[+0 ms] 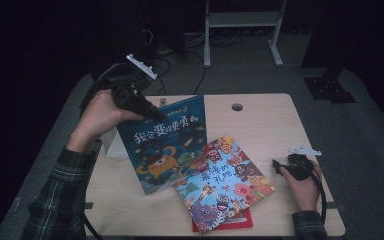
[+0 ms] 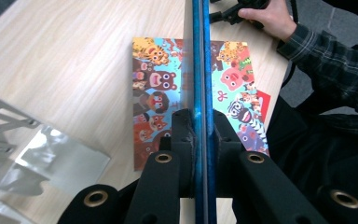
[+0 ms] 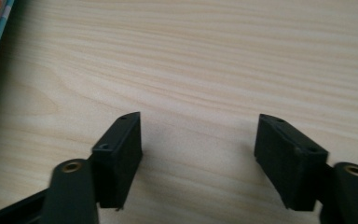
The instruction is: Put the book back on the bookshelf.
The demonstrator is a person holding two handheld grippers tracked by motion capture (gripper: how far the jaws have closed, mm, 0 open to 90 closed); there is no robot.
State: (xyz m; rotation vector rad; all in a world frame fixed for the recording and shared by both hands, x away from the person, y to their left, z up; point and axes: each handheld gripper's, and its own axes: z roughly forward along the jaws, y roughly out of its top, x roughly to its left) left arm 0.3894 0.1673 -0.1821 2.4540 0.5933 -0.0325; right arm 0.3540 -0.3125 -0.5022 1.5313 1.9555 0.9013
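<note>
A dark blue picture book [image 1: 167,145] with an orange monster on its cover stands tilted above the table, its lower corner near the tabletop. My left gripper [image 1: 152,112] is shut on its top edge; in the left gripper view the book's blue edge [image 2: 202,60] runs up between the pressed pads. A second, colourful animal book [image 1: 223,182] lies flat on the table, seen below the held one as the animal book [image 2: 156,98]. At the right edge my right gripper [image 1: 276,166] rests low over bare wood, and its jaws stand wide open with nothing between them [image 3: 198,144].
A red booklet [image 1: 242,220] pokes out under the animal book near the front edge. A white metal book stand [image 1: 114,145] sits behind the held book, shown as the stand [image 2: 9,140]. The wooden table [image 1: 260,120] has a cable hole [image 1: 237,107] at the back.
</note>
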